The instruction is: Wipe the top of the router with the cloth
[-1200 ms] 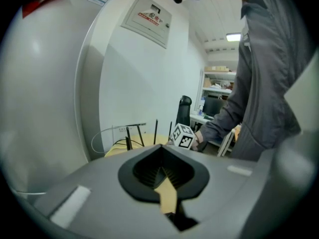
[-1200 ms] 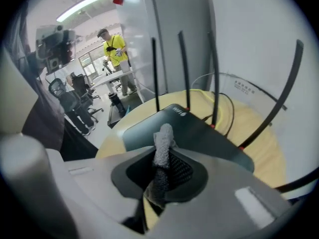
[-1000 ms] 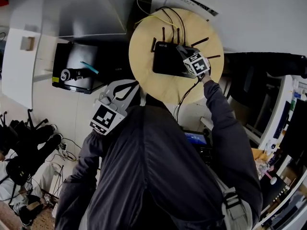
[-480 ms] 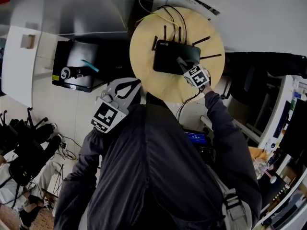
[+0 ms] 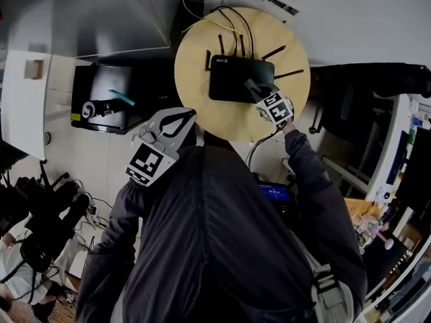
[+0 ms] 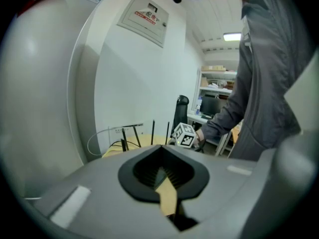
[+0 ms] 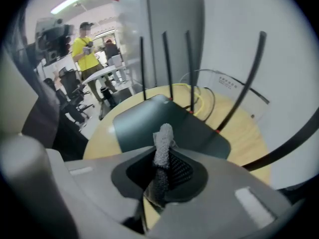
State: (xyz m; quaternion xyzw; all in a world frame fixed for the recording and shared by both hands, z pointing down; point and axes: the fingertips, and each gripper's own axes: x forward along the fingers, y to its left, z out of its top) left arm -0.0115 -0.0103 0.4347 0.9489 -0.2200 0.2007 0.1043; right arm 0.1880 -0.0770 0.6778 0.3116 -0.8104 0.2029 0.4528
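A black router (image 5: 232,78) with several upright antennas lies on a round wooden table (image 5: 195,59). My right gripper (image 5: 252,86) is over the router's near right corner, shut on a grey cloth (image 7: 162,138). The cloth sticks up between the jaws, just short of the router's dark top (image 7: 149,121); I cannot tell if it touches. My left gripper (image 5: 179,119) is held back near the person's chest, off the table's near left edge. Its jaws are shut with nothing in them, and the left gripper (image 6: 162,149) points toward the table (image 6: 130,144).
Black and yellow cables (image 5: 232,19) run off the table's far side, and one cable (image 5: 259,140) hangs off the near edge. A dark shelf (image 5: 108,99) with small items lies to the left. A person in yellow (image 7: 85,46) stands far off among office chairs.
My right gripper has pulled back with the cloth from the router's right part to its near right corner. The left gripper has stayed put.
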